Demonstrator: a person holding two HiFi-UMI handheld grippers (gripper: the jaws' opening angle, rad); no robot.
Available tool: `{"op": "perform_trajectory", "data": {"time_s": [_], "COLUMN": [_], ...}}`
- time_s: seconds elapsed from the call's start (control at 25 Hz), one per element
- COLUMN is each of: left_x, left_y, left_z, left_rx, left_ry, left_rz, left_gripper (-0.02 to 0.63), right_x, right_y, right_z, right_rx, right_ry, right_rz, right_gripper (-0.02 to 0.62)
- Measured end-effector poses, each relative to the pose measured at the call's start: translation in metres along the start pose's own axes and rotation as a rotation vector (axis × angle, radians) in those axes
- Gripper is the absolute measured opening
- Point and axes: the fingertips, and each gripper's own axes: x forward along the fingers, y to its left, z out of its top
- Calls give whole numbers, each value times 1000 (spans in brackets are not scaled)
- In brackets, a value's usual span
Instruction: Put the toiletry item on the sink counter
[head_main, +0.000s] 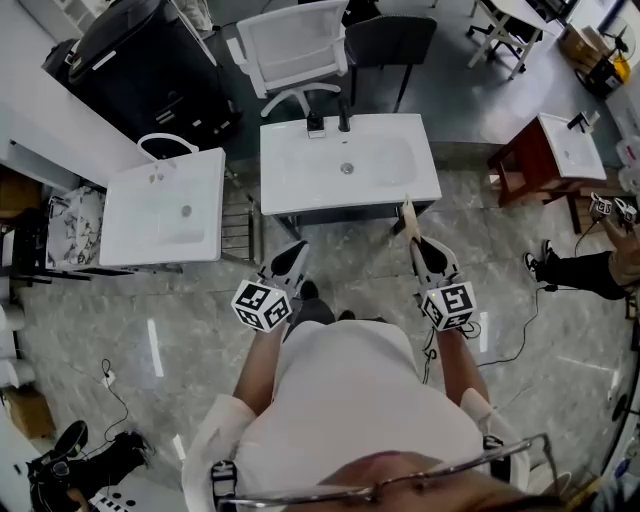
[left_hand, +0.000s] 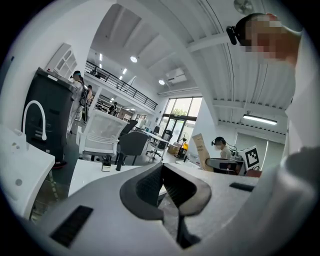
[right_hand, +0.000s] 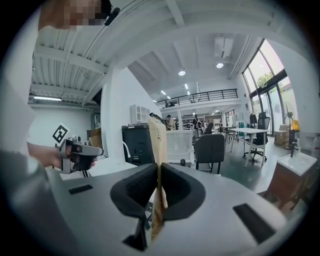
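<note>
Tan flat toiletry packet (right_hand: 157, 137) upright, clamped in right tongs (right_hand: 158, 167) | left tongs (left_hand: 162, 172) pressed together, nothing between them | white sink bench (head_main: 300, 165) just ahead of both tongs, packet not yet on it

Inspection: white sink bench (head_main: 290, 190) stands on grey tiled floor (head_main: 180, 330). A black faucet (head_main: 344, 122) and a small black-and-white container (head_main: 315, 126) stand at its rear edge.

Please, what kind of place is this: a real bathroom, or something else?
Probably not a bathroom, but an open office or lab hall. A free-standing sink counter stands on the open floor near a white office chair, and a mezzanine railing runs behind.
</note>
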Motion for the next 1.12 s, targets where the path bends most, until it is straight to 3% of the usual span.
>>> {"op": "perform_trajectory", "data": {"time_s": [0.48, 1.12], "left_x": [46, 163], "left_y": [65, 192], "left_z": [13, 78], "left_rx": [-14, -1], "left_ry": [6, 84], "left_rz": [-12, -116], "left_gripper": [3, 3], "right_x": [75, 227], "right_y": [-23, -70], "right_z": [-2, 26], "right_rx": [-2, 30], "right_ry": [21, 84], "right_rz": [-20, -103], "right_gripper": [31, 31]}}
